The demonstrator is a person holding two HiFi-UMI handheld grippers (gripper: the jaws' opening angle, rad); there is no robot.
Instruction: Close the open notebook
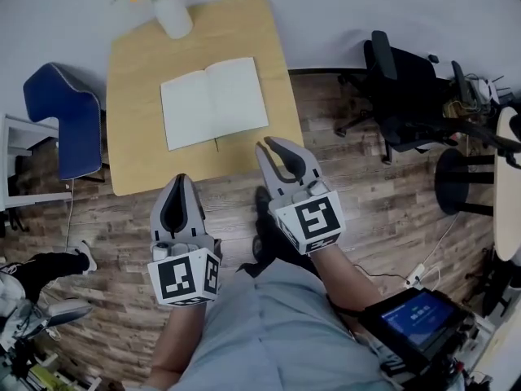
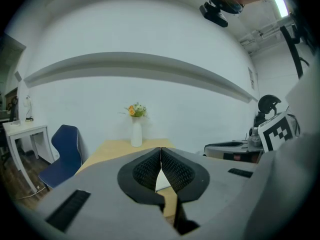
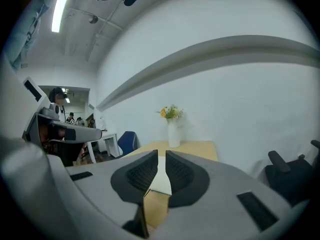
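The open notebook (image 1: 213, 102) lies flat with blank white pages on the light wooden table (image 1: 130, 96), beyond both grippers. My left gripper (image 1: 181, 179) is held at the table's front edge, its jaws touching at the tips with nothing between them. My right gripper (image 1: 272, 144) reaches over the front right corner, just short of the notebook, also shut and empty. In the left gripper view the left gripper (image 2: 160, 149) points at the table, and a white sliver of notebook (image 2: 161, 181) shows behind the pads. In the right gripper view the notebook (image 3: 161, 181) shows past the right gripper (image 3: 161, 154).
A white vase with flowers (image 1: 172, 13) stands at the table's far edge. A blue chair (image 1: 65, 120) is left of the table; a black office chair (image 1: 399, 96) and a black stool (image 1: 464, 182) are to the right. Wooden floor surrounds the person.
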